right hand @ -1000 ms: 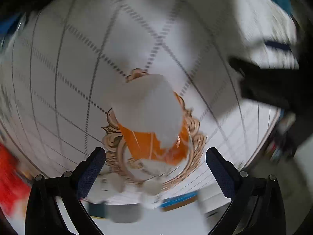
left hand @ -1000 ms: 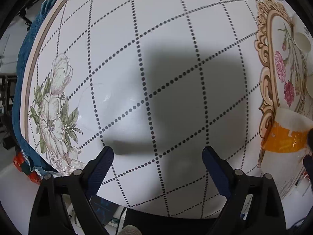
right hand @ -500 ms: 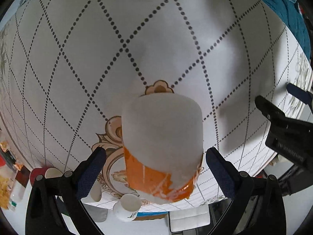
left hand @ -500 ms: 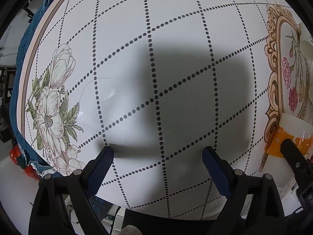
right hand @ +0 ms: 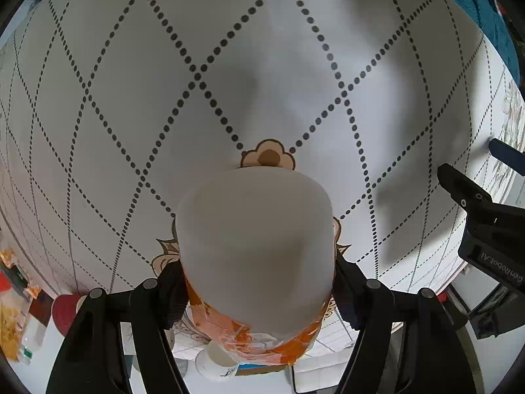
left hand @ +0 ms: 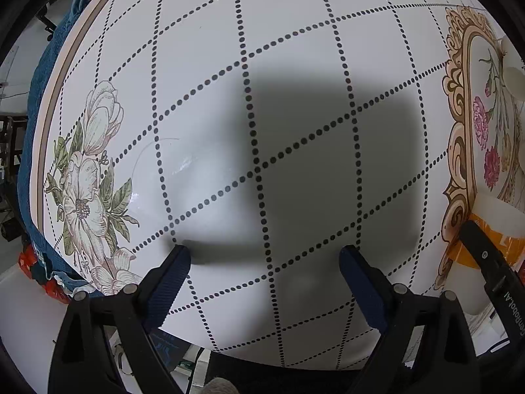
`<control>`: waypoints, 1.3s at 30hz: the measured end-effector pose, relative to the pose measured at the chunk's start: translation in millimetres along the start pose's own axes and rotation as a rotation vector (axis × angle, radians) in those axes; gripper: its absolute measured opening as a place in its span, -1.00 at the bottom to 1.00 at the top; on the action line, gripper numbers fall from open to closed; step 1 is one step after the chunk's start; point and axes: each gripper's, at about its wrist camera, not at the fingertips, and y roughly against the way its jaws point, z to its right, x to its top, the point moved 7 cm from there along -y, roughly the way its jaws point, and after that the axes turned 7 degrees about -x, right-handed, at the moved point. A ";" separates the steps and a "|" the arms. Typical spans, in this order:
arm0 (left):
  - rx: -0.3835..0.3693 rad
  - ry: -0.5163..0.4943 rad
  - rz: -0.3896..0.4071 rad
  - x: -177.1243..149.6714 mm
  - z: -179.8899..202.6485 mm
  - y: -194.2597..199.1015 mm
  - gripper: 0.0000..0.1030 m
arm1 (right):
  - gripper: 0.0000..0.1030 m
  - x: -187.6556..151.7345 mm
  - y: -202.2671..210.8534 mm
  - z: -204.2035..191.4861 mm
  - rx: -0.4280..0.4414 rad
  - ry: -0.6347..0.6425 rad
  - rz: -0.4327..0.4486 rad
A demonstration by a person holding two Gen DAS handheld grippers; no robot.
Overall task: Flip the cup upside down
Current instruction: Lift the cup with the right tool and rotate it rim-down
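Note:
A white cup point(right hand: 256, 249) with an orange taped band near its rim stands base-up on the patterned tablecloth point(right hand: 229, 65). My right gripper point(right hand: 257, 295) is shut on the cup, one blue pad on each side of the band. The cup also shows at the right edge of the left wrist view point(left hand: 495, 229), partly behind the right gripper's black finger. My left gripper point(left hand: 265, 262) is open and empty, low over the bare cloth point(left hand: 262, 98) left of the cup. It also shows at the right edge of the right wrist view point(right hand: 485, 210).
Small white cups point(right hand: 216, 361) lie beyond the held cup near the table edge. A red round object point(right hand: 65, 312) and snack packets point(right hand: 13, 331) sit at lower left. Blue fabric point(left hand: 39, 98) hangs along the table's left edge. A gold floral frame print point(left hand: 466, 131) surrounds the cup.
My right gripper has moved in on the cup and closed its pads on the orange band. The left gripper has stayed nearly still and open.

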 end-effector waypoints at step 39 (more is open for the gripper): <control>0.108 -0.129 0.055 16.5 41.0 48.5 0.80 | 0.44 -128.6 -89.5 49.4 1.209 -1.901 -0.240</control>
